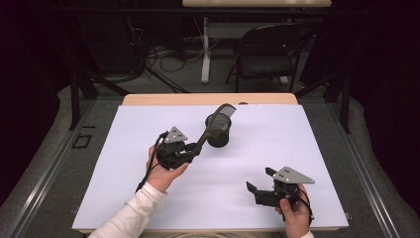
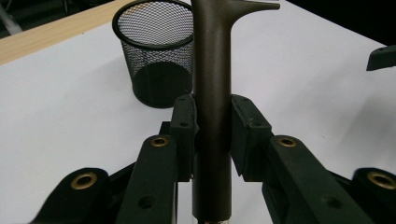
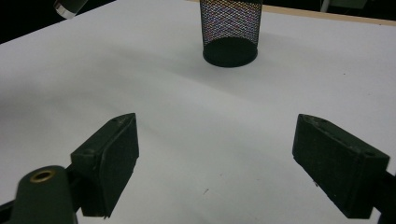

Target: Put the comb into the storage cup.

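My left gripper point(image 1: 195, 148) point(image 2: 212, 126) is shut on the handle of a long dark tool point(image 1: 210, 124) point(image 2: 212, 70). The tool slants up and away, and its wider far end point(image 1: 225, 107) hangs over the rim of a black mesh cup point(image 1: 218, 132) point(image 2: 154, 51). That cup stands upright near the middle of the white sheet point(image 1: 148, 198), just beyond the left gripper. My right gripper point(image 1: 260, 179) point(image 3: 215, 158) rests low at the near right, open, with nothing between its pads. It points toward the cup point(image 3: 229, 32).
The white sheet covers most of the table, leaving a strip of wood point(image 1: 208, 99) bare along the far edge. Past the table stand a black folding chair point(image 1: 267, 52), another table's leg point(image 1: 205, 49) and cables on the floor.
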{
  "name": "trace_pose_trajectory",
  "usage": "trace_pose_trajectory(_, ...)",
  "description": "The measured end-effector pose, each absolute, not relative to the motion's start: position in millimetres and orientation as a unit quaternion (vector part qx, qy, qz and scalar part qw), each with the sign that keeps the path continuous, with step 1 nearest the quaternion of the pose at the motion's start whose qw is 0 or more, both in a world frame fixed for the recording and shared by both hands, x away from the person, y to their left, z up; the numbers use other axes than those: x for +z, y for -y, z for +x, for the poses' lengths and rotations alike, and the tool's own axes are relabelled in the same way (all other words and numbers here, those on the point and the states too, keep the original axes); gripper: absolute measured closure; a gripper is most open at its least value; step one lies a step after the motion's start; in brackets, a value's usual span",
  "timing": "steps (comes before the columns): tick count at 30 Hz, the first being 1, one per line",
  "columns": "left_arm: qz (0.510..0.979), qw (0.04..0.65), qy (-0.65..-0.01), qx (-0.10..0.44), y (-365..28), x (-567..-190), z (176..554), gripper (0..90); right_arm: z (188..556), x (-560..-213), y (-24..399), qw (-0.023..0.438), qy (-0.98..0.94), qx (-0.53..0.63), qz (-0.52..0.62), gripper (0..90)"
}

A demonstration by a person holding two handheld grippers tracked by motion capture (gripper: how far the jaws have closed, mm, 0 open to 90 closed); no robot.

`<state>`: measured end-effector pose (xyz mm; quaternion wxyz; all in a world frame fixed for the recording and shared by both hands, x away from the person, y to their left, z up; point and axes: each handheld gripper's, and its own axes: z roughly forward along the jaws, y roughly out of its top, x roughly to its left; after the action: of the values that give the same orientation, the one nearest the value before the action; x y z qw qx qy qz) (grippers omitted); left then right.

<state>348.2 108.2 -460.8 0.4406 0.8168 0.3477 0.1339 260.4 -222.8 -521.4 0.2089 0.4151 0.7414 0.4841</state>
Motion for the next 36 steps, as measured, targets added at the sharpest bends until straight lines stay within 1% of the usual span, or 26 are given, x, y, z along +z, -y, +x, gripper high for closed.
trace_pose_trajectory(12, 0.79, 0.481, -0.346, 0.16, -115, -461, 339, 72.6, 261, -522, 222, 0.211, -0.74, 0.483, 0.417, 14.4)
trace_pose_trajectory(31, 0.771, 0.507, -0.343, 0.176, -118, -471, 329, 72.6, 262, -523, 218, 0.214, -0.742, 0.476, 0.421, 14.2)
trace_pose_trajectory(36, 0.768, 0.511, -0.342, 0.178, -117, -474, 328, 72.6, 264, -522, 215, 0.207, -0.743, 0.477, 0.423, 13.9)
